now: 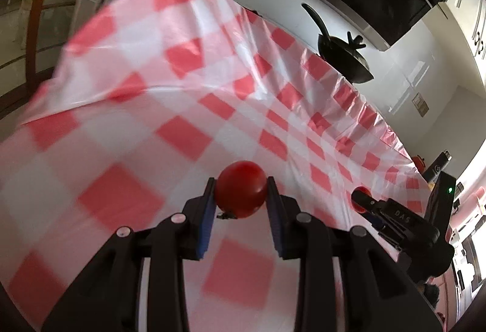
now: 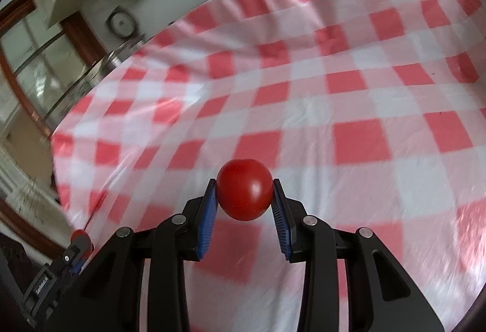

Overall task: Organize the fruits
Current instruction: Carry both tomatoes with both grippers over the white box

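Above the red and white checked cloth point(image 1: 182, 107) we hold two red tomatoes up off the table. Our left gripper point(image 1: 241, 191) squeezes one tomato point(image 1: 241, 188) between its blue pads point(image 1: 205, 228), and a bit of stem shows underneath. Our right gripper point(image 2: 244, 194) squeezes the other tomato point(image 2: 244, 192) the same way. From the left camera we also see the right gripper off to the side. A black pan point(image 1: 346, 55) sits past the far edge of the cloth.
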### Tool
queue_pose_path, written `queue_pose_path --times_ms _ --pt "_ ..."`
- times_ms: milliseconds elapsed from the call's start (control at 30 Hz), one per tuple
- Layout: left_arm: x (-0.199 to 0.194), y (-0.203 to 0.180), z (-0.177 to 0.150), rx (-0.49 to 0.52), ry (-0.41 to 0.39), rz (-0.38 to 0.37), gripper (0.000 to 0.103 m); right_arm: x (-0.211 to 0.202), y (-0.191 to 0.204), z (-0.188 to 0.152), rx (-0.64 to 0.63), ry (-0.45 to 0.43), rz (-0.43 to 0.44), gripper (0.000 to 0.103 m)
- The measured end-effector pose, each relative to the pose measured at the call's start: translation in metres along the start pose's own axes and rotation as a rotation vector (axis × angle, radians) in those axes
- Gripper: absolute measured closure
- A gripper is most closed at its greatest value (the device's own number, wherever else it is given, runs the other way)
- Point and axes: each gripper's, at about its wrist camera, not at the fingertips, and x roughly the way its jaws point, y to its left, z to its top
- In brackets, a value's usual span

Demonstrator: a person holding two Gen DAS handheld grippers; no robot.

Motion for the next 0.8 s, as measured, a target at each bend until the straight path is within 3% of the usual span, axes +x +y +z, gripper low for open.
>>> queue_pose_path --times_ms 500,800 --pt "-0.103 0.073 -0.023 0.020 -0.054 0.101 0.071 -0.031 0.153 -0.108 -0.417 0.089 0.165 0.067" --pt "-0.152 0.130 -0.041 -0.061 -0.077 0.197 0.071 -0.047 0.222 -0.180 -0.666 0.149 0.292 0.067"
